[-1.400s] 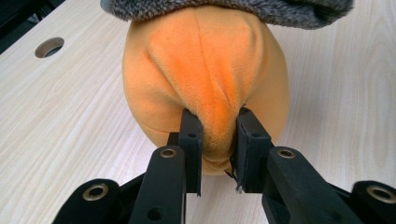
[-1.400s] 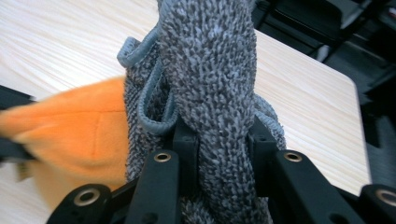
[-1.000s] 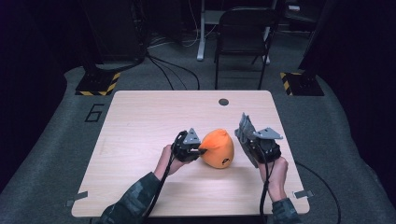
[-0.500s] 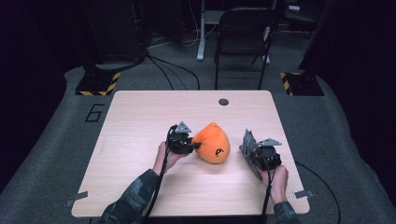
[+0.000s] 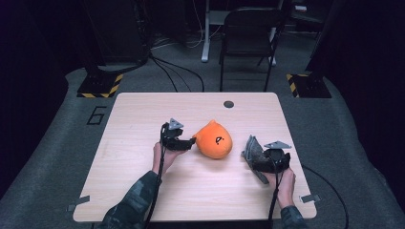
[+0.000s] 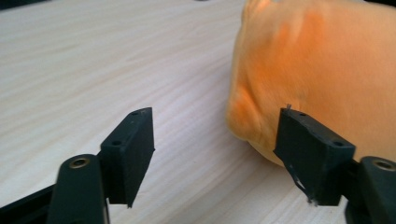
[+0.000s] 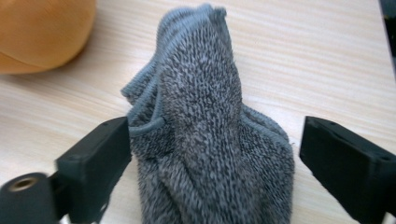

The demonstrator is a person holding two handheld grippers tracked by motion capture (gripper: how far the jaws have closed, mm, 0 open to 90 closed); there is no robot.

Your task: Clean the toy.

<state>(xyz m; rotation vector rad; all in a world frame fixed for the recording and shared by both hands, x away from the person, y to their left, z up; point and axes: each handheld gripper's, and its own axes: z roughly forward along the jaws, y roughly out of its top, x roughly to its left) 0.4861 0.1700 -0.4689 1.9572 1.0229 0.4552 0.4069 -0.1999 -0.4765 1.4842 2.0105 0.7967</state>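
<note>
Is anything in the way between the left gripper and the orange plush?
Nothing visible. The left gripper, its jaws just opened, sits right beside the orange plush with bare table between the jaws. The grey sock lies apart, between the right gripper's open jaws.

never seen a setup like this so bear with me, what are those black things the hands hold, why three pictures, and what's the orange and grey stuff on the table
A person sits at a wooden table and holds a two-jaw clamp tool in each hand: the left gripper and the right gripper. The wide picture comes from a camera above the table. The two close-ups come from small cameras riding on each tool, looking along its black jaws.

On the table lie an orange plush toy and a grey knitted cloth. Both tools' jaws have just been opening. The left one stands open beside the toy, one jaw close against it. The cloth sits between the right one's open jaws, which no longer pinch it. Nothing is held.
</note>
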